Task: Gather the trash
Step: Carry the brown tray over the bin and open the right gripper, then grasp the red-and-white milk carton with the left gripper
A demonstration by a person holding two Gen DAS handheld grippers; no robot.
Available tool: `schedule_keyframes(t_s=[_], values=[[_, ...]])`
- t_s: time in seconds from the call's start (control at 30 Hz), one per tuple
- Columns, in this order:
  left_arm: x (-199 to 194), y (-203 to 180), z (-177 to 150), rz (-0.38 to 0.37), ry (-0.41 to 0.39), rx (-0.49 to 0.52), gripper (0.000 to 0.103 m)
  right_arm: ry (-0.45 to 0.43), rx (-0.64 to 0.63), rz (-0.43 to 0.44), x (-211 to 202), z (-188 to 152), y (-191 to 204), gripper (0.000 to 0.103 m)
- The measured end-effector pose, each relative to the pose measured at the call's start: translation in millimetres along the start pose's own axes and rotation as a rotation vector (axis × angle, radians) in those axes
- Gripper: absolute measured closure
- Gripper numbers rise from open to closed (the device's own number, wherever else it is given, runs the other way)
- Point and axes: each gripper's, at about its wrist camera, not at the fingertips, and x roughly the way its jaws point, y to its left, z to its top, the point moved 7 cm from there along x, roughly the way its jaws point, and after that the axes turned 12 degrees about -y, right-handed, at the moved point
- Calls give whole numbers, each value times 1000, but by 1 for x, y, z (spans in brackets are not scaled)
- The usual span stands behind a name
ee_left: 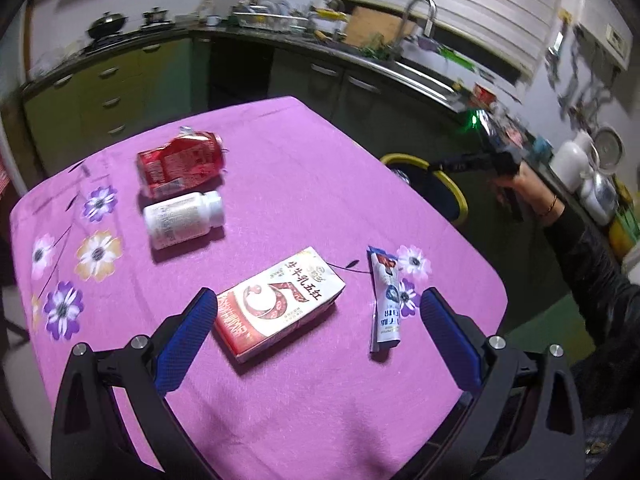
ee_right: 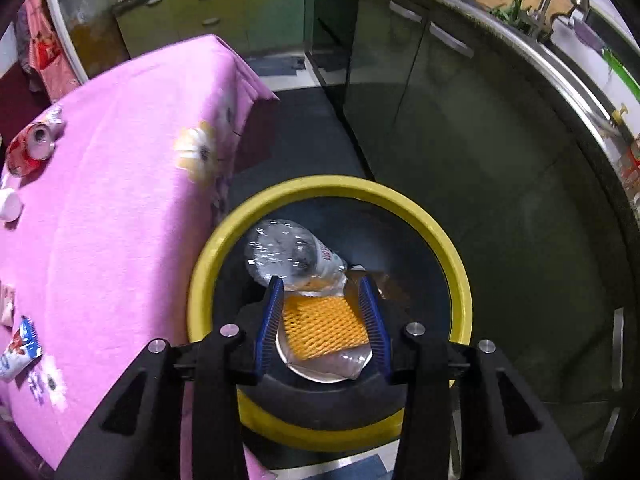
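Note:
On the pink flowered tablecloth (ee_left: 280, 152) lie a crushed red can (ee_left: 180, 164), a white pill bottle (ee_left: 182, 218), a red-and-white milk carton (ee_left: 280, 302) and a blue-white sachet (ee_left: 386, 300). My left gripper (ee_left: 318, 294) hovers open and wide above the table, with the carton between its blue fingers but untouched. My right gripper (ee_right: 320, 282) points down into the yellow-rimmed bin (ee_right: 224, 240) with its jaws apart. An orange foam net in clear plastic (ee_right: 324, 328) shows between its fingers, loose over the bin. A clear plastic bottle (ee_right: 292, 252) lies inside the bin.
The bin (ee_left: 440, 188) stands on the floor by the table's right edge, with a hand (ee_left: 528, 188) above it. Dark cabinets (ee_right: 400, 80) and a counter with a sink (ee_left: 420, 68) run behind. The can (ee_right: 32, 148) and sachet (ee_right: 20, 348) also show in the right wrist view.

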Motion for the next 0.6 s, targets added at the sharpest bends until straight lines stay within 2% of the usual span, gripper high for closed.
schedule_keyframes(t_s=[0.13, 0.27, 0.6], values=[[20, -3, 0, -69, 46, 130, 6, -37, -16, 29, -21, 2, 17, 63], [47, -4, -7, -184, 160, 225, 6, -59, -22, 66, -37, 2, 37, 63], [88, 3, -20, -276, 287, 374, 6, -59, -50, 102, -57, -8, 74, 59]])
